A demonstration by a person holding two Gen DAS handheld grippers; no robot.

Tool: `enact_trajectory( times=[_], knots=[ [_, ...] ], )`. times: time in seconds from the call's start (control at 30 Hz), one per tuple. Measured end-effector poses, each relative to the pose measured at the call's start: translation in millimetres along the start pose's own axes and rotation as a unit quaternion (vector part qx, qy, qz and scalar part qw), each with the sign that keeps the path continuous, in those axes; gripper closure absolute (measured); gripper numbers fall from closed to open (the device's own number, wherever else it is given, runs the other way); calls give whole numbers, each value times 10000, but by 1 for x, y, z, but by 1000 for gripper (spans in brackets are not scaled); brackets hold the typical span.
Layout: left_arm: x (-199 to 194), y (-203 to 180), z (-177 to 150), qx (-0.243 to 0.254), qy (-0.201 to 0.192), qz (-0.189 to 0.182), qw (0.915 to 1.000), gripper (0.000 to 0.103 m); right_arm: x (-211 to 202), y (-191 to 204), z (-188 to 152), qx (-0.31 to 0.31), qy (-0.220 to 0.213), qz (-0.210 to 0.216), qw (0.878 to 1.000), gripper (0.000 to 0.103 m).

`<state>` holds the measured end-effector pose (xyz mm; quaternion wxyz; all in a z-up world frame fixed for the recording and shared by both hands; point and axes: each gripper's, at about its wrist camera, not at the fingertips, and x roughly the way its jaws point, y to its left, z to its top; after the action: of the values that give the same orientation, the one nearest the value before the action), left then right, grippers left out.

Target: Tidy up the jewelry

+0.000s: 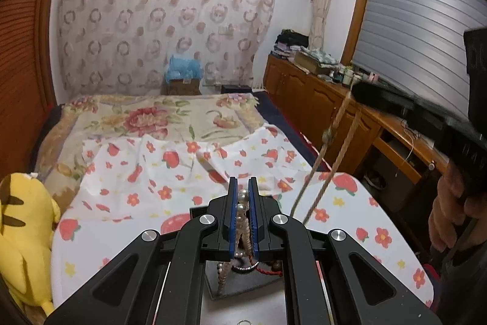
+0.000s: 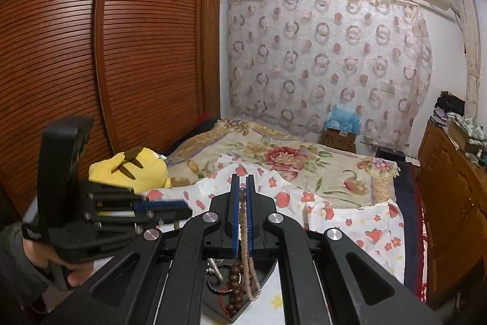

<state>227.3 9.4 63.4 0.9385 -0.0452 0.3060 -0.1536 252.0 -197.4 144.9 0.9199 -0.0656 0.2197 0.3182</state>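
My left gripper (image 1: 243,186) is shut on a white pearl strand (image 1: 242,218) that hangs down between its blue pads toward a dark tray (image 1: 240,284) below. My right gripper (image 2: 242,183) is shut on a thin brown bead strand (image 2: 243,221), which hangs down over the same dark tray (image 2: 264,273). That strand also shows as a taut brown loop (image 1: 330,154) in the left wrist view, hanging from the right gripper at the right edge. The tray holds a dark wooden bead bracelet (image 2: 236,285), a red cord and a metal piece. The left gripper's body (image 2: 115,212) appears at left.
The tray lies on a white strawberry-print cloth (image 1: 344,203) over a small table on a bed with a floral blanket (image 2: 289,154). A yellow plush toy (image 1: 24,230) sits at left. A wooden wardrobe (image 2: 106,51) stands left, a wooden cabinet (image 1: 319,99) right.
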Motion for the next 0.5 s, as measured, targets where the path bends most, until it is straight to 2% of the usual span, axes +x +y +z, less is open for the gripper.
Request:
enact_trajectory(
  times=[0.33, 0.5],
  knots=[
    [20, 12, -22, -116, 260, 71, 9996, 97, -4, -6, 15, -28, -226, -122, 9997, 98],
    [24, 15, -29, -132, 334, 67, 9993, 97, 3, -7, 14, -62, -156, -161, 9997, 98]
  ],
)
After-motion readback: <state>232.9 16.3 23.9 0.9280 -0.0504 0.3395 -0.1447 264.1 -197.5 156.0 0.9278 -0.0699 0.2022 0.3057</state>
